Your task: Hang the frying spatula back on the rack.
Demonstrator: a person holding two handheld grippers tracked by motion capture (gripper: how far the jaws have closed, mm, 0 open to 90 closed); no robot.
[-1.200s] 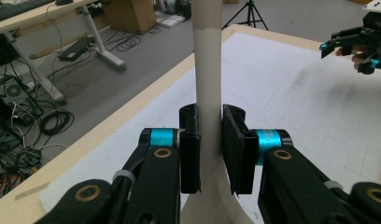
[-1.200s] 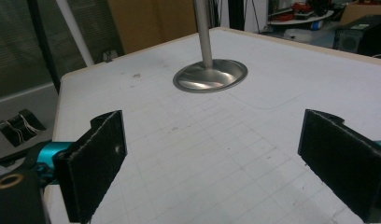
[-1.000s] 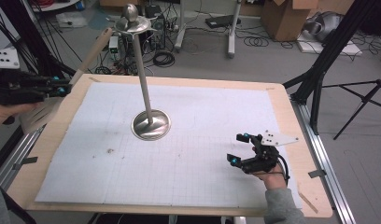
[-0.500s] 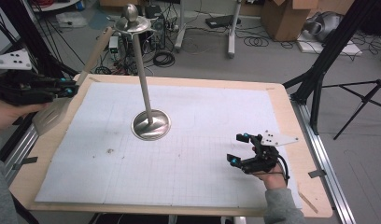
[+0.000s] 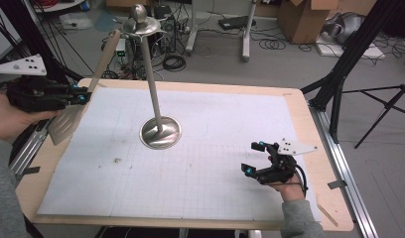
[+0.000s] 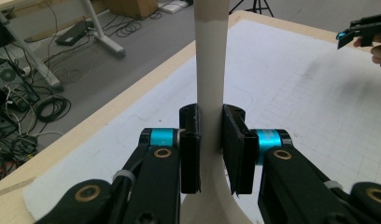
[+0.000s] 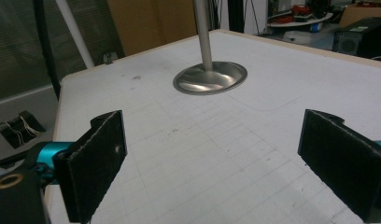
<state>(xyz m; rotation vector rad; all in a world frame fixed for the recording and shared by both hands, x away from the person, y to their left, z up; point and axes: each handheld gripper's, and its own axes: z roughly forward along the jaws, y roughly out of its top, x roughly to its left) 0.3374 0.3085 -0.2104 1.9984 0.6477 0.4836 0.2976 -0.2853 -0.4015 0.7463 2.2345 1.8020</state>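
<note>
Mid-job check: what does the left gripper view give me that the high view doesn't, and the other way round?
Left gripper view: close up, both pads press flat on the spatula handle, so the grip is firm.

High view: the left gripper holds the spatula tilted, blade low over the table's left edge, handle tip up near the hooked top of the stand. The right gripper rests open on the mat.

Both: the white grid mat, the spatula handle and the right gripper.

1. Metal spatula (image 5: 86, 101): long pale handle tilted up toward the stand's top, flat blade low over the bench's left edge.
2. Steel stand (image 5: 153, 94): upright pole, round base on the paper.
</note>
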